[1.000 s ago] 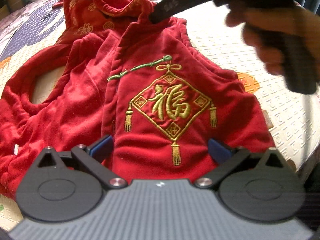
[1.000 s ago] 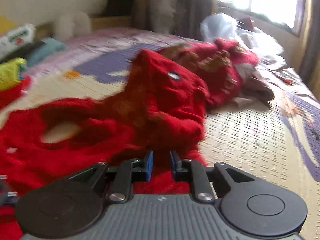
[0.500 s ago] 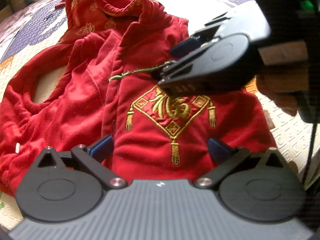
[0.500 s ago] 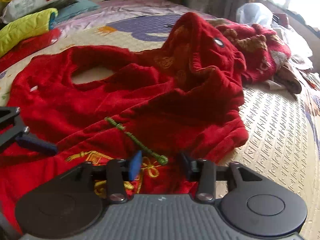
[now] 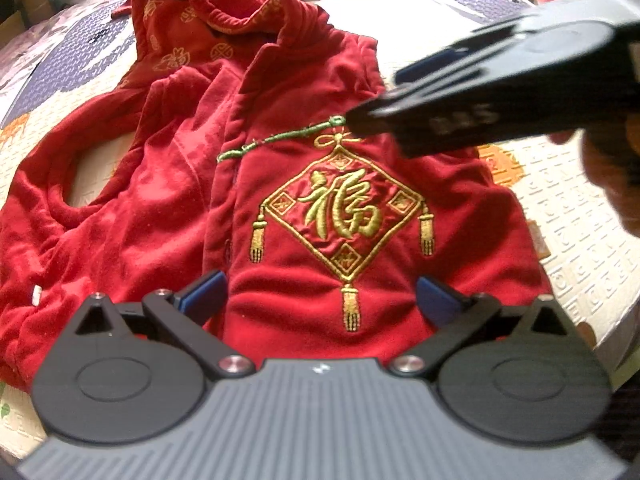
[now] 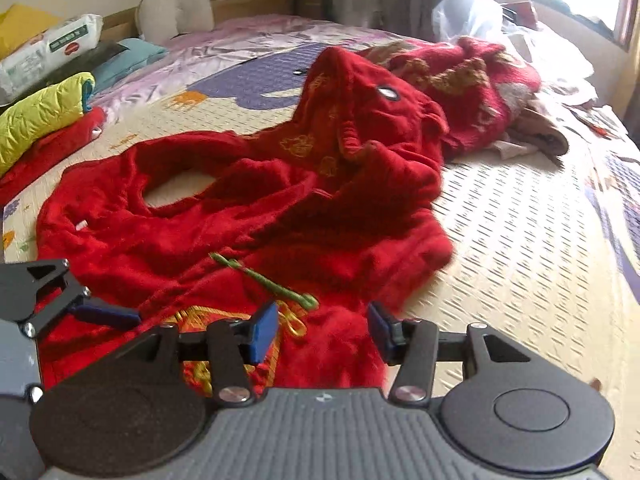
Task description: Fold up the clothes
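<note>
A red velvet hooded vest (image 5: pixel 160 200) lies spread on the bed mat, its right front panel laid over with the gold embroidered emblem (image 5: pixel 340 216) facing up. My left gripper (image 5: pixel 320 294) hovers open just over the vest's hem, both pads wide apart of the cloth. My right gripper (image 6: pixel 322 330) hangs over the vest (image 6: pixel 240 220) near the green cord clasp (image 6: pixel 264 280). Its jaws are opening, with red cloth lying below the gap and neither pad pressing it. The left wrist view shows the right gripper (image 5: pixel 384 96) coming in from the upper right, held by a hand (image 5: pixel 608 176).
A heap of other red clothes (image 6: pixel 472 80) lies behind the hood. Folded yellow-green and red garments (image 6: pixel 40 116), a wipes pack (image 6: pixel 52 48) and a plastic bag (image 6: pixel 468 12) sit along the far sides. The mat's edge (image 5: pixel 600 320) runs close on the right.
My right gripper was shut at the vest's collar; it has let go, opened, and drawn back over the chest toward the green clasp. The left gripper has stayed put.
</note>
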The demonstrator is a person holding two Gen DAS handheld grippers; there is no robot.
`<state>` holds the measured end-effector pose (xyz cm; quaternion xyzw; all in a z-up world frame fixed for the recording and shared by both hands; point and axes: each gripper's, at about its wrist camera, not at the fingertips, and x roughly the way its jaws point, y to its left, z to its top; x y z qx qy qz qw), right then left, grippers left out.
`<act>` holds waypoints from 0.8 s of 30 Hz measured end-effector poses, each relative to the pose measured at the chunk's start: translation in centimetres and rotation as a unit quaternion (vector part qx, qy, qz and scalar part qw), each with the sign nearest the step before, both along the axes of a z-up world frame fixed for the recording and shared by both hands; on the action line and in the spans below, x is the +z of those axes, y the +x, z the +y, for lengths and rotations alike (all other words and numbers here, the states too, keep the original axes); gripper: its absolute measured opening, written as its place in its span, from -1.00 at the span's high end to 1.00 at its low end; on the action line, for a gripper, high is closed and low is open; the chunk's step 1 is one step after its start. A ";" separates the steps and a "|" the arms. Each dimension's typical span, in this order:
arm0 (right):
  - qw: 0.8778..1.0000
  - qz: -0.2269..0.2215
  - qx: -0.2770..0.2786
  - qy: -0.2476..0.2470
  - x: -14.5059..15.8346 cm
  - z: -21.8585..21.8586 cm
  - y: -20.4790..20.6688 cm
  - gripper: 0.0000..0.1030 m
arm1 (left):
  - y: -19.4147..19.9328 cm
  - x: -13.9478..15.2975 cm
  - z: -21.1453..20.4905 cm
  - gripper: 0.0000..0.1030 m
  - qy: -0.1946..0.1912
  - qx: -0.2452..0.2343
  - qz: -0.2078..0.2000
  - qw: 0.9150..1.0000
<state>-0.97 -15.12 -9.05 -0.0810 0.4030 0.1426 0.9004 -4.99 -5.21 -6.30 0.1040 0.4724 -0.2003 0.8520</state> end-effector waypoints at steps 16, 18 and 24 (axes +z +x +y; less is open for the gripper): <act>0.996 0.072 -0.027 0.036 1.0 -4.3 -4.7 -0.21 | 0.0 0.1 -0.1 -1.00 -0.001 0.021 0.005 1.000; 0.995 0.084 -0.036 0.040 0.5 -4.6 -4.8 -0.22 | -0.1 0.1 -0.1 -1.00 0.001 0.023 0.005 1.000; 0.989 0.114 -0.051 0.081 -0.6 -5.2 -4.5 -0.24 | -0.1 0.0 -0.1 -1.00 0.001 0.024 0.005 1.000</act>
